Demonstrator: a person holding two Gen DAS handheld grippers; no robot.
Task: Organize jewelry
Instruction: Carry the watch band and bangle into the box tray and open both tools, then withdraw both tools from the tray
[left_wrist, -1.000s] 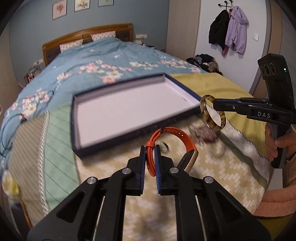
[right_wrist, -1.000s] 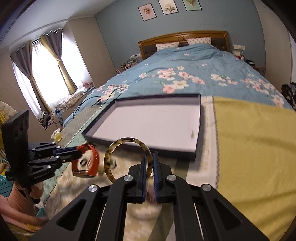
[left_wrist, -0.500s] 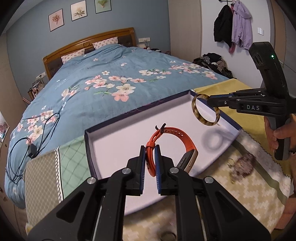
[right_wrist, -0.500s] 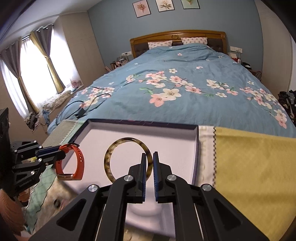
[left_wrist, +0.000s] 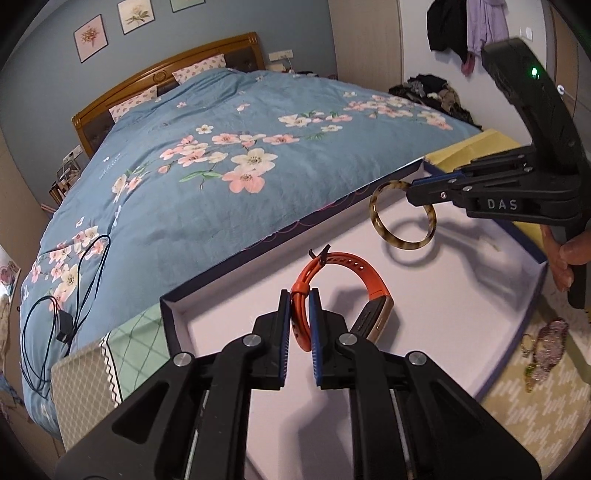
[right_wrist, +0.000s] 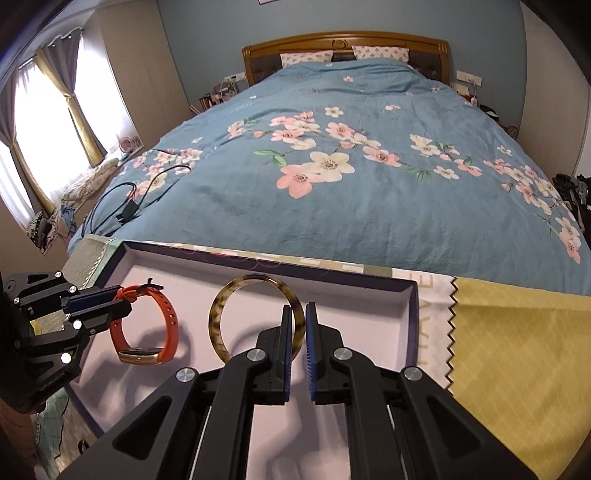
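The left gripper (left_wrist: 300, 325) is pinching the orange watch band (left_wrist: 347, 291) between nearly closed jaws, holding it above the white floor of the shallow tray (left_wrist: 509, 354). The right gripper (right_wrist: 297, 347) is gripping the tortoiseshell bangle (right_wrist: 221, 317) with its jaws narrowed onto the rim, suspending it over the same tray, which is lying on the bed (right_wrist: 332, 192). A beaded piece (left_wrist: 546, 343) is lying just beside the tray.
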